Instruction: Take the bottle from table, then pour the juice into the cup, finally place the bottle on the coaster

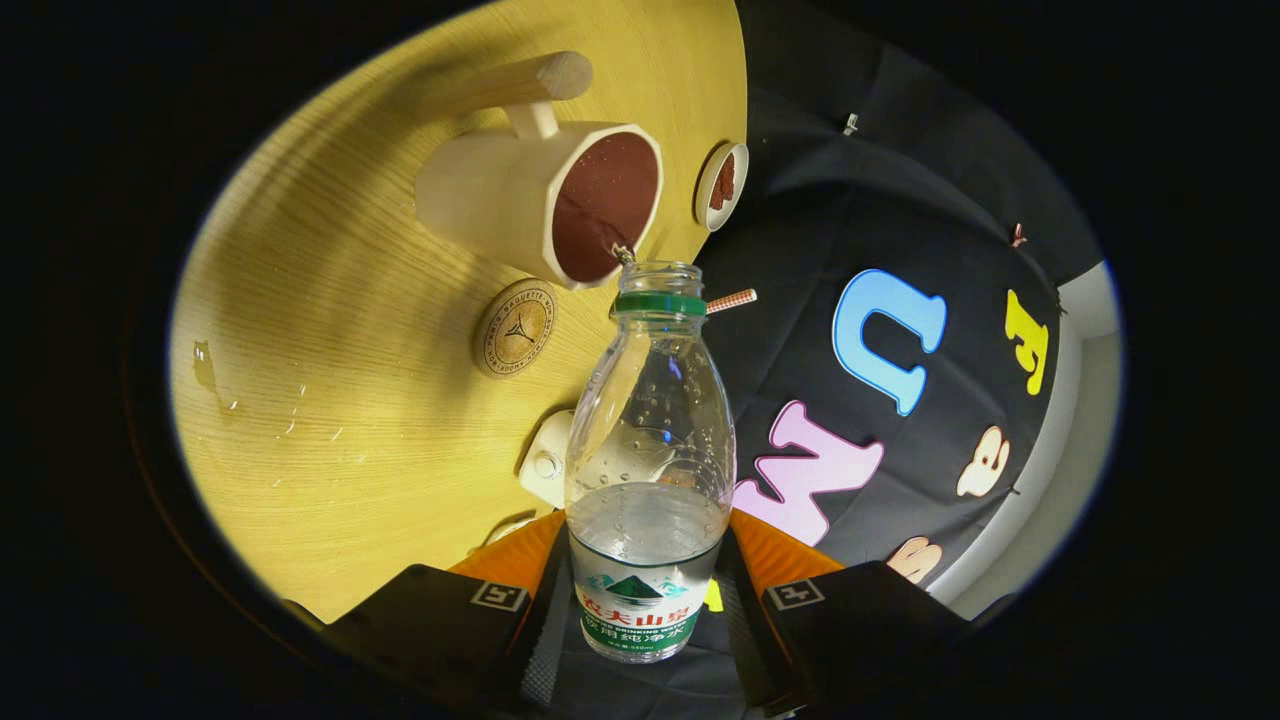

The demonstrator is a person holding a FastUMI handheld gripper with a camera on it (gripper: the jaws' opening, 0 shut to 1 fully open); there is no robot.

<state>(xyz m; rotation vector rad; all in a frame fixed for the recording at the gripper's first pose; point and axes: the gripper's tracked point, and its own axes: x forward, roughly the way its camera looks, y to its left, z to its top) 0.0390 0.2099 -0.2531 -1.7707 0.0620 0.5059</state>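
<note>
A clear plastic bottle (648, 440) with a green neck ring and no cap sits between my fingers, and my gripper (645, 600) is shut on its labelled lower body. Clear liquid fills its lower part. The view is rolled, so the bottle is tipped with its open mouth at the rim of a cream cup (545, 195) with a long handle. A thin stream leaves the mouth into the cup's reddish-brown inside. A round cork coaster (515, 327) lies on the wooden table (350, 330) beside the cup, just beyond the bottle's shoulder.
A small white dish (722, 185) with something reddish in it stands near the table's edge past the cup. A white object (548, 460) lies behind the bottle. Drops and a small puddle (205, 365) wet the wood. A striped straw end (732, 299) pokes out by the bottle neck.
</note>
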